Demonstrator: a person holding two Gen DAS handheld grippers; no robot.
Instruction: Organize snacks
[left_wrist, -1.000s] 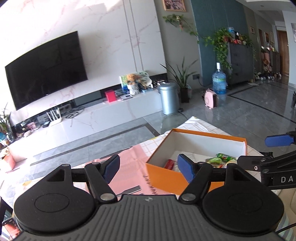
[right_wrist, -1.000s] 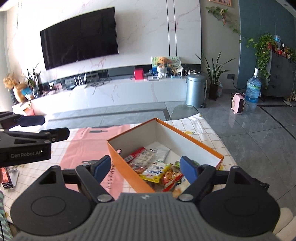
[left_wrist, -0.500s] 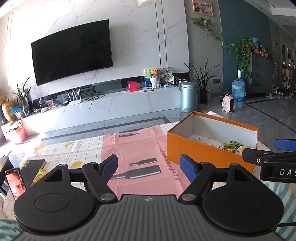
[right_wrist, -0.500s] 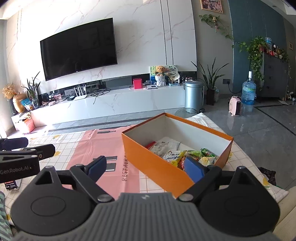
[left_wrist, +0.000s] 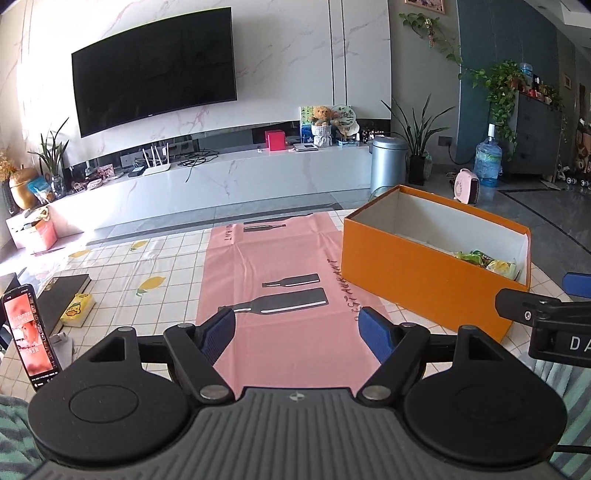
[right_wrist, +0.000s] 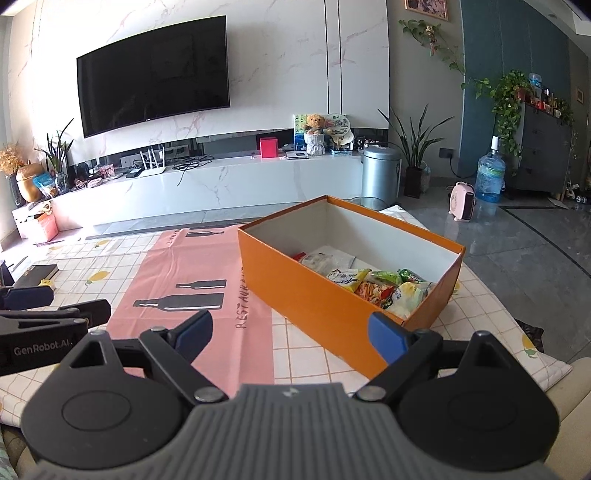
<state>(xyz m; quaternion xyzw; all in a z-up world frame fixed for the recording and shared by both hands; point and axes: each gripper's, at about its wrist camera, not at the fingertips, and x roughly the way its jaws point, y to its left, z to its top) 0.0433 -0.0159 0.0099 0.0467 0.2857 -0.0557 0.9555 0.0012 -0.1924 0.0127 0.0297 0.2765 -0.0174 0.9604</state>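
An open orange box (left_wrist: 417, 280) stands on the table at the right, beside a pink mat (left_wrist: 269, 258). Several snack packets (right_wrist: 380, 286) lie in the box's near right end, and its far end shows a bare white floor. In the left wrist view only a few packets (left_wrist: 484, 260) peek over the wall. My left gripper (left_wrist: 295, 325) hovers open above the pink mat's near end, left of the box, with nothing between its fingers. My right gripper (right_wrist: 290, 326) hangs open over the near corner of the box (right_wrist: 314, 295), also holding nothing.
A phone (left_wrist: 31, 339) stands propped at the near left, with a dark book (left_wrist: 62, 295) and a small yellow packet (left_wrist: 75, 310) behind it. The checked tablecloth (right_wrist: 306, 350) ends at the table's right edge. Beyond the table are the floor and a TV wall.
Both grippers have drawn back from the box and sunk toward the table. The left view has rolled level. Both pairs of jaws stand slightly wider.
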